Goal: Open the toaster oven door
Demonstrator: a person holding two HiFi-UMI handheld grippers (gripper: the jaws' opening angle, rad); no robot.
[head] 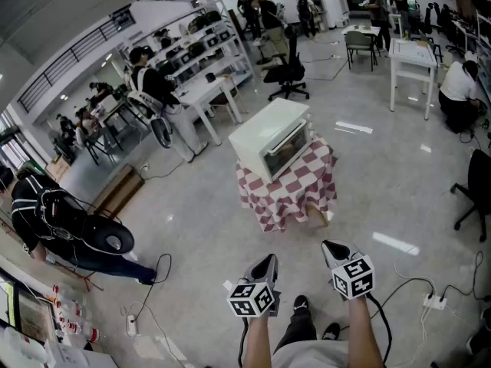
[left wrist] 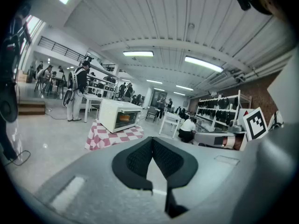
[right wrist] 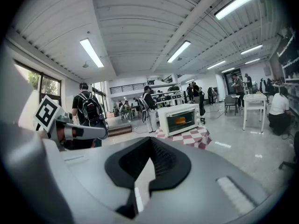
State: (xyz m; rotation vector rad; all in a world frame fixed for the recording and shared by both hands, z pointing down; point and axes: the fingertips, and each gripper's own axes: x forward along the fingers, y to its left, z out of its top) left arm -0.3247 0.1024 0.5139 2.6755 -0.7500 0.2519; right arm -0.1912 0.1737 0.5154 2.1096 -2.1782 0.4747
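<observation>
A white toaster oven [head: 274,137] stands on a small table under a red-and-white checked cloth [head: 288,184], its glass door [head: 283,145] closed and facing me. It shows small and far off in the left gripper view [left wrist: 119,115] and the right gripper view [right wrist: 178,118]. My left gripper [head: 268,261] and right gripper [head: 331,247] hang low in front of me, well short of the table, side by side. Both have their jaws together with nothing between them.
Grey floor lies between me and the table. A person [head: 61,225] bends at the left, another [head: 153,90] stands by white desks. A black office chair [head: 287,71] sits behind the oven, a white table [head: 414,61] at back right. Cables and a power strip [head: 435,301] lie at my right.
</observation>
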